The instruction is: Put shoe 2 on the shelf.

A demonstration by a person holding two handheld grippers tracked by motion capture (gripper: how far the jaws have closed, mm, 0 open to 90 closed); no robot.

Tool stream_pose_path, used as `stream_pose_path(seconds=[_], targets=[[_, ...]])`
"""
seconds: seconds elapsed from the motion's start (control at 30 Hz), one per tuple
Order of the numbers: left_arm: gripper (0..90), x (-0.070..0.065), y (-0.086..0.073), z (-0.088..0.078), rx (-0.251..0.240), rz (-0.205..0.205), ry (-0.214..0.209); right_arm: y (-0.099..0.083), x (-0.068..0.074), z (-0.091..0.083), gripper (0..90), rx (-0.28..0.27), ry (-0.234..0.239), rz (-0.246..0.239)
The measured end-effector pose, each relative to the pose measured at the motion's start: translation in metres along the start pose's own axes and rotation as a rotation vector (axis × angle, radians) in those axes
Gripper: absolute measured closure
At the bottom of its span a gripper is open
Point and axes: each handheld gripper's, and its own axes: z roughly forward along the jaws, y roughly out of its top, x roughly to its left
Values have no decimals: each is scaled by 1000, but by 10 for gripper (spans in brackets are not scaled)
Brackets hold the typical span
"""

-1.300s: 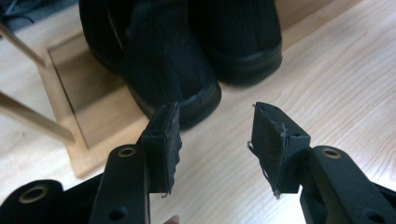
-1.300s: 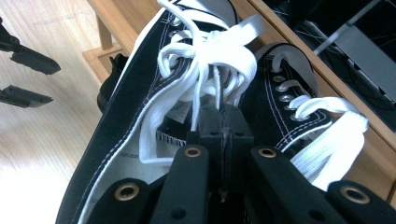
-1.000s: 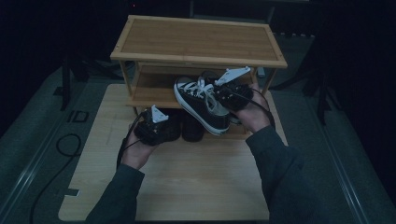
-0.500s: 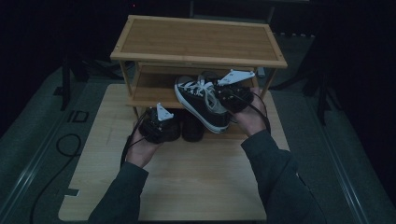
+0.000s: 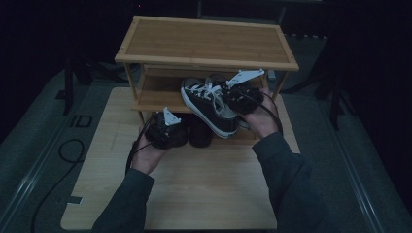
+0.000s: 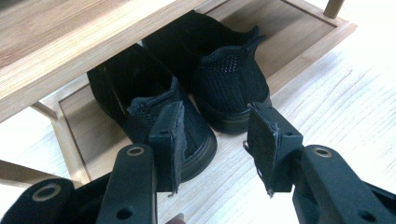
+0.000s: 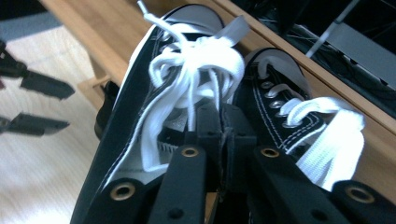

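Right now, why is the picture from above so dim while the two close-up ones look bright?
High view: dark, surroundings nearly black, the shoe rack lit softly. Left gripper view: bright, the pale table almost washed out, the black shoes sharp. Right gripper view: bright, white laces glaring, background blurred.

canvas sneaker (image 5: pixel 209 106) – mesh shoes (image 6: pixel 232 88) (matt) – smooth wooden rack (image 5: pixel 206 46)

Black shoes, white laces, pale wood.

The sneaker (image 5: pixel 211 104) at the middle shelf's front edge is black canvas with white laces, a white sole stripe and white stitching; its twin (image 7: pixel 285 116) beside it matches. Two shoes (image 6: pixel 201 88) on the bottom shelf are plain black mesh with black soles. The rack (image 5: pixel 204 43) is honey-toned bamboo, the surface (image 5: pixel 194 194) paler wood grain. Both tongs (image 6: pixel 215 140) (image 7: pixel 222 135) are matte black with brass-coloured rivets.
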Motion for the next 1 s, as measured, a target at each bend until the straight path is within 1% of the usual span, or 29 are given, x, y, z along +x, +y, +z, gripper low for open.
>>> stream_pose_path(seconds=[0.1,0.2,0.27,0.3,0.33,0.5,0.57,0.67,0.73,0.93,1.0], targets=[[566,0,0,1,-1,-2,3,1,2,-2,779,17,-1,-46],[565,0,0,1,-1,-2,3,1,3,-3,718,19,10,-64],[565,1,0,1,1,-2,2,1,3,-6,687,8,15,-70],[565,1,0,1,1,-2,2,1,3,-6,687,8,15,-70],[566,1,0,2,2,-4,1,1,3,-10,665,-7,15,-74],[569,2,0,2,8,-3,-1,1,2,-15,646,-20,27,-84],[574,2,1,2,7,-3,-5,1,2,-18,646,-27,35,-88],[584,3,1,3,6,-4,-11,0,2,-23,663,-46,62,-84],[588,3,2,3,6,-7,-16,0,2,-26,692,-53,92,-85],[590,4,3,2,4,-8,-26,-2,7,-33,804,-76,153,-107],[590,4,4,2,1,-8,-28,-3,9,-34,820,-81,168,-117]])
